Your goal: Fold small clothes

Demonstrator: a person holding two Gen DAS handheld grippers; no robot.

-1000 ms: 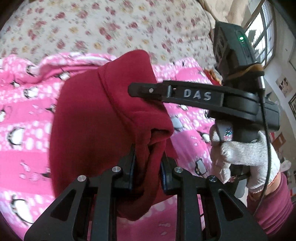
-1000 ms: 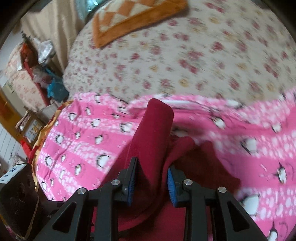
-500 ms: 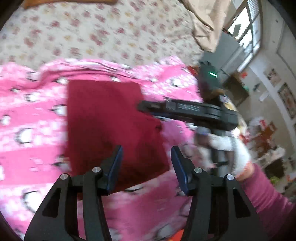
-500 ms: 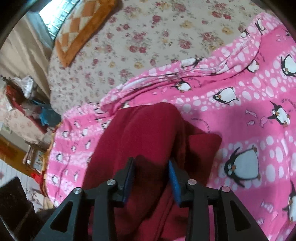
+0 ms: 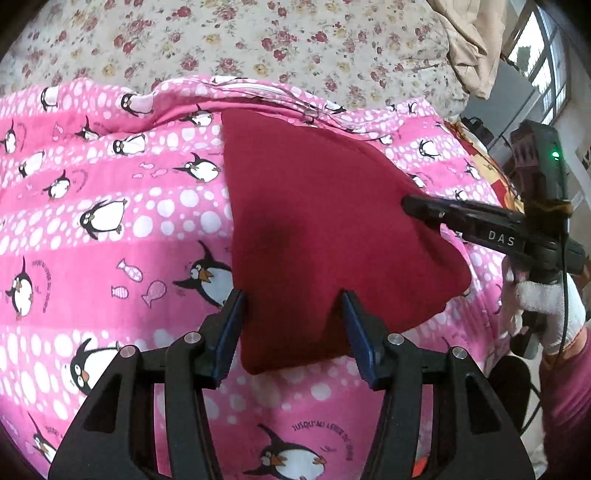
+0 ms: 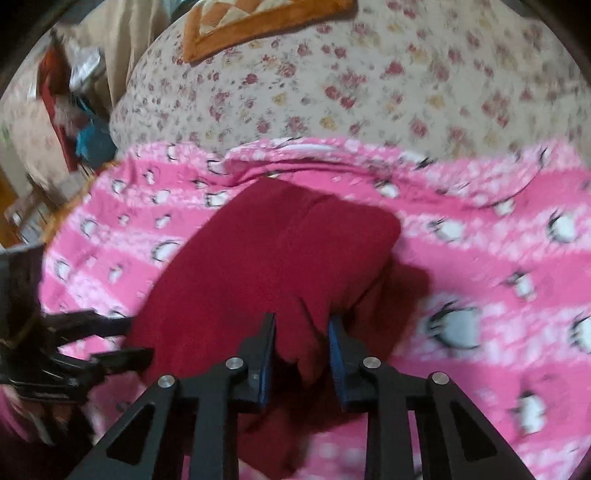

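A dark red garment (image 5: 325, 229) lies folded and mostly flat on a pink penguin blanket (image 5: 110, 229). My left gripper (image 5: 292, 300) stands open over the garment's near edge, and its blue pads do not press the cloth. It also shows in the right wrist view, where the left gripper (image 6: 110, 339) sits at the garment's left side. My right gripper (image 6: 301, 332) has a raised fold of the red garment (image 6: 258, 258) between its pads, and its jaws are closing on it. In the left wrist view the right gripper (image 5: 424, 206) rests at the garment's right edge, held by a gloved hand (image 5: 546, 299).
The blanket covers a floral bedsheet (image 5: 258, 40). An orange patterned cushion (image 6: 258, 22) lies at the far end of the bed. Beige cloth (image 5: 476, 44) hangs by a window at the right. Cluttered furniture (image 6: 70, 110) stands beyond the bed's left edge.
My left gripper let go of the red garment and opened. The garment dropped from a lifted bunch to lie flat. The right jaws widened, then narrowed again on a fold.
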